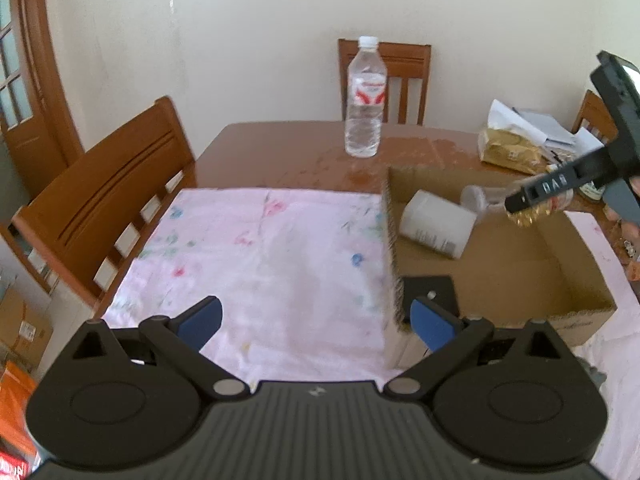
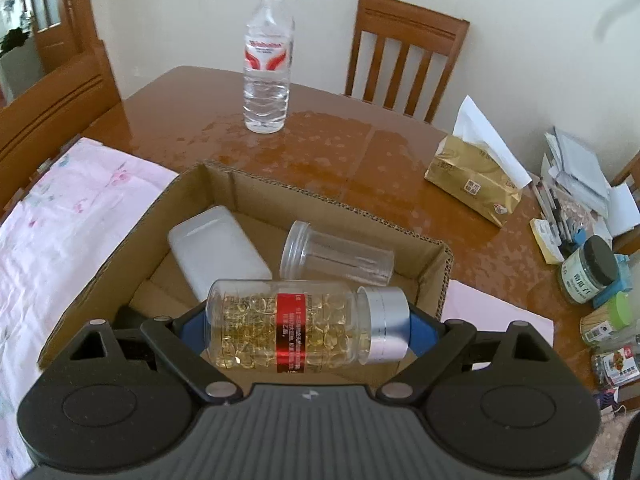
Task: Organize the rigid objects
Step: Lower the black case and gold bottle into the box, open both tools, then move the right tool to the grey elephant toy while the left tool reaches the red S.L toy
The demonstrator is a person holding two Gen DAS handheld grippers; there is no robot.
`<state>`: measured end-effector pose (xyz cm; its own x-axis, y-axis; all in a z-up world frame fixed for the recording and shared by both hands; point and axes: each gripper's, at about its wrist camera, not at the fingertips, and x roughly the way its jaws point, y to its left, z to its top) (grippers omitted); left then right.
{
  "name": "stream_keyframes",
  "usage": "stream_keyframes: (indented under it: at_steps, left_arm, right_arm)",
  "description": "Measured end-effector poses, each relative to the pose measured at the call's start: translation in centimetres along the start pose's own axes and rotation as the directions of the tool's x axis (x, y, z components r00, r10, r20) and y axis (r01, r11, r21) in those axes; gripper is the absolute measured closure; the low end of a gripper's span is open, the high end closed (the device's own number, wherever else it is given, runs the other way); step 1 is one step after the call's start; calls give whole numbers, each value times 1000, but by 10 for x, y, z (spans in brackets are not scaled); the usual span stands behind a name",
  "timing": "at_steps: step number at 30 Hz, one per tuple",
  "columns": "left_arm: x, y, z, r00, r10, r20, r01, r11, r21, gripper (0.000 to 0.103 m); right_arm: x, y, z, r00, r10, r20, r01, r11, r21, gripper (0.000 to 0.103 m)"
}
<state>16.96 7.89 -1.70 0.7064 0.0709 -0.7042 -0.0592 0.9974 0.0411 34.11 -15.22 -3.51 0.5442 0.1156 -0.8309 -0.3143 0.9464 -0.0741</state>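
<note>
The right hand-held gripper (image 2: pixel 304 326) grips a capsule bottle (image 2: pixel 304 326) crosswise between its blue pads, base to silver cap, over the near end of the cardboard box (image 2: pixel 432 276). Inside the box lie a white container (image 2: pixel 218 252) and a clear jar (image 2: pixel 336 258). The left hand-held gripper (image 1: pixel 316 322) is spread wide and empty, straddling the box's near wall above the pink cloth (image 1: pixel 256 248). A water bottle (image 2: pixel 267 60) stands on the table (image 2: pixel 360 156) beyond
</note>
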Motion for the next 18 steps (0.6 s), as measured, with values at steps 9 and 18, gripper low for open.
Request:
stream_keyframes:
  at_steps: [9,18]
  left_arm:
    - [-3,15,-14,999,5,-36,-5,1000,-8,3]
    - [-4,10,-23,998,-34,-44,35,999,39,3]
  right_arm:
    - [-10,6,4,998,-58,38,58,998,8,0]
    - [-48,7,-23,997,-57,50,55,998,34,0]
